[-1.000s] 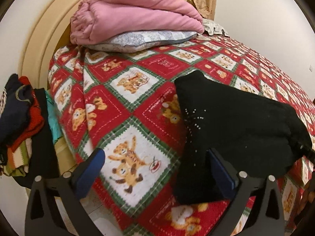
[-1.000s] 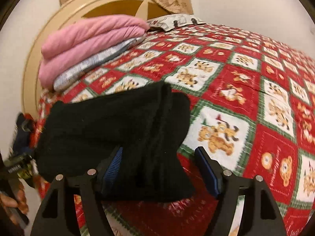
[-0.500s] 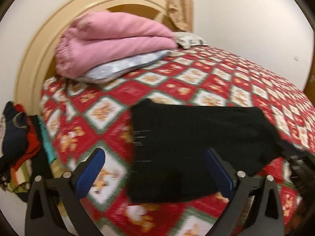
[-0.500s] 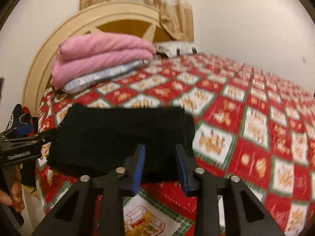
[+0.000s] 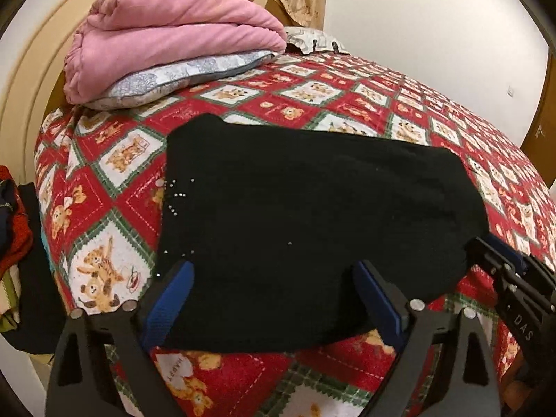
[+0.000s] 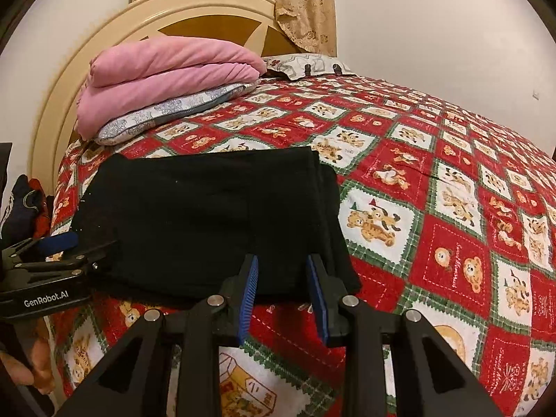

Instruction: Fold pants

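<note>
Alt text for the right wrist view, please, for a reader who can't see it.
Folded black pants lie on a red teddy-bear bedspread, with the right gripper narrowly open at their near edge. The left gripper sits at their left; pink blankets are stacked by the headboard.

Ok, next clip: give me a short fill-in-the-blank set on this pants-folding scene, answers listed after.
1. The folded pants lying on the teddy-bear bedspread are ____ in colour.
2. The folded blanket stacked on the patterned pillow by the headboard is ____.
3. The jaws of the left gripper stand ____ than those of the right gripper.
4. In the right wrist view the left gripper sits at the pants' ____ edge.

Missing words: black; pink; wider; left
</note>
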A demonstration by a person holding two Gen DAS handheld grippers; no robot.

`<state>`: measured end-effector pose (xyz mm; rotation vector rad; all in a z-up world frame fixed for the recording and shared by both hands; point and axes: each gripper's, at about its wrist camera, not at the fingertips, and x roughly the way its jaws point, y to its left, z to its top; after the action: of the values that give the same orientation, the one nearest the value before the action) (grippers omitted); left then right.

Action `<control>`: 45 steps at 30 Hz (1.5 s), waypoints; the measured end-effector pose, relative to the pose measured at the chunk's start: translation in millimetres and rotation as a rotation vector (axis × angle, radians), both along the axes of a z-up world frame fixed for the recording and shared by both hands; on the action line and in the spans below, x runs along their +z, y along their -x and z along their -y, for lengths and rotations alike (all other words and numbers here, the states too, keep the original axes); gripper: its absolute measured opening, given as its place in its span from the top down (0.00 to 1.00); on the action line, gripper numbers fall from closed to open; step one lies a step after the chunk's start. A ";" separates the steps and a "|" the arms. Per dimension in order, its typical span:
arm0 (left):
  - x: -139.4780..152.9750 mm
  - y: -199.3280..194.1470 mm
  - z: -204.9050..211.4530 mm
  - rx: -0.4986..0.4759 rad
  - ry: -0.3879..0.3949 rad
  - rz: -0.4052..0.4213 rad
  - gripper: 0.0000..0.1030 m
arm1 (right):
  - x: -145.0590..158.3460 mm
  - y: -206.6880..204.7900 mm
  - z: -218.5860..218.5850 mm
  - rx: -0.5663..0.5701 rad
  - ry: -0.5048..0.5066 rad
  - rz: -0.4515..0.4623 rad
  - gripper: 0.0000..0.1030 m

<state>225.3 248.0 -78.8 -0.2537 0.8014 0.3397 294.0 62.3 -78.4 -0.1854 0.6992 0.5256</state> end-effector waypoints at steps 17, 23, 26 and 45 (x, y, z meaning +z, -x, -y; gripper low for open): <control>20.5 32.8 -3.0 0.018 0.003 -0.015 0.02 | 14.6 42.0 2.6 -0.012 0.017 -0.008 0.34; 29.4 50.4 9.3 0.010 -0.022 0.002 0.02 | 22.8 82.0 32.0 -0.066 -0.098 -0.064 0.34; 34.7 60.7 20.6 -0.006 -0.041 0.015 0.02 | 27.5 97.1 44.5 -0.094 -0.118 -0.084 0.34; 101.4 152.8 67.7 -0.053 -0.148 0.200 0.00 | 118.0 210.7 96.0 -0.222 -0.270 0.131 0.25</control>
<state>72.6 180.2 22.5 -0.1248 0.5820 0.3163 83.4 -33.8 39.7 0.1094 0.5076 0.3864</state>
